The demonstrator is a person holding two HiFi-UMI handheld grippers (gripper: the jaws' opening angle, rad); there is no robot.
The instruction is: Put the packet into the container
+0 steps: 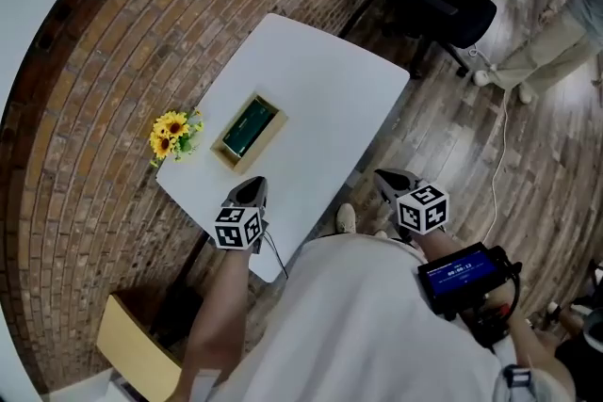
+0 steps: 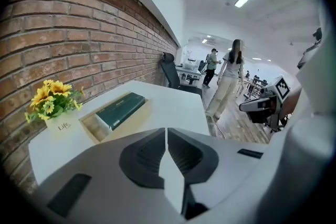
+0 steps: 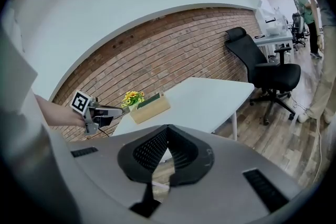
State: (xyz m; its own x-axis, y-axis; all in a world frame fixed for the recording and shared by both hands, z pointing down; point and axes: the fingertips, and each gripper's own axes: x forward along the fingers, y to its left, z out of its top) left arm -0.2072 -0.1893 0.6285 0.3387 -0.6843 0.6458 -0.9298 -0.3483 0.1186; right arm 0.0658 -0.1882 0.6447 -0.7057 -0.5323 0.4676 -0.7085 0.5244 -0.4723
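Head view, looking down on a white table set against a brick wall. At the table's left corner sits a small bunch of yellow flowers. Just beside them is a shallow wooden container with the dark green packet lying along the inside of it, so the task looks done. Nearer the person, the left gripper hangs over the table's near edge, apart from the container. Its jaws are clenched together with nothing between them, which suggests it has no more work there. Further right, the right gripper hovers off the table's edge, over the floor. It is also pinched closed and empty, probably held aside because it isn't needed. Beyond, a black office chair stands on wooden flooring.
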